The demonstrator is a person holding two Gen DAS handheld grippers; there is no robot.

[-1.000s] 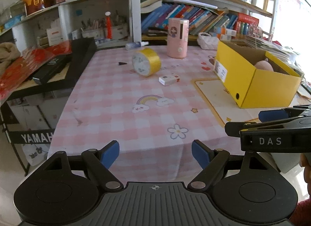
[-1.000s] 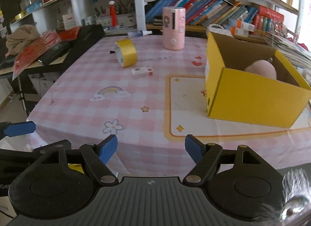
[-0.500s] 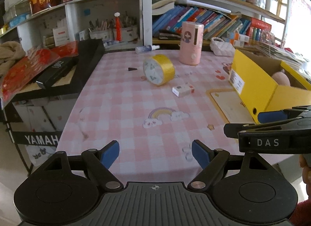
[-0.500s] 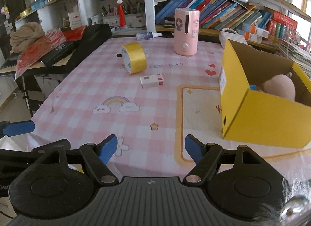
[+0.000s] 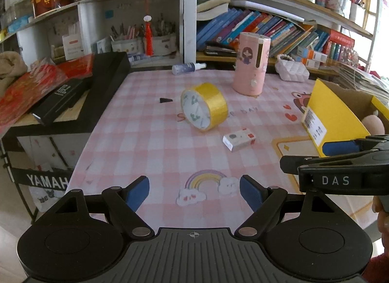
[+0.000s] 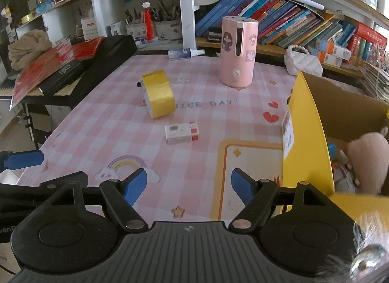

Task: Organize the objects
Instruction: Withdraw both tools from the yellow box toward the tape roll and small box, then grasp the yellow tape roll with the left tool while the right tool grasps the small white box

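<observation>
Pink-and-white checked tablecloth over the table, printed with a rainbow-and-clouds motif at lower centre of the left wrist view. Bookshelves crowded with slanted books across the top of both frames. Yellow tape roll stood on its edge at centre of the left view, its patterned white core face turned toward the camera; seen from its yellow band side at centre left of the right wrist view. Small white box with a red end lay flat just below and right of the roll, apart from it. Pink cylindrical humidifier upright in the upper middle, well apart from the roll. Spray bottle lay on its side at the far table edge. White quilted bag beside the shelf, upper right. Open yellow cardboard box at the right edge of the frame, with a pink plush toy inside. Black keyboard case and red packets on a stand at the left. Left gripper hung over the near table edge, blue pads well apart, nothing between them. Right gripper likewise spread apart and empty, beside the yellow box's near corner; also seen side-on at lower right of the left view.
</observation>
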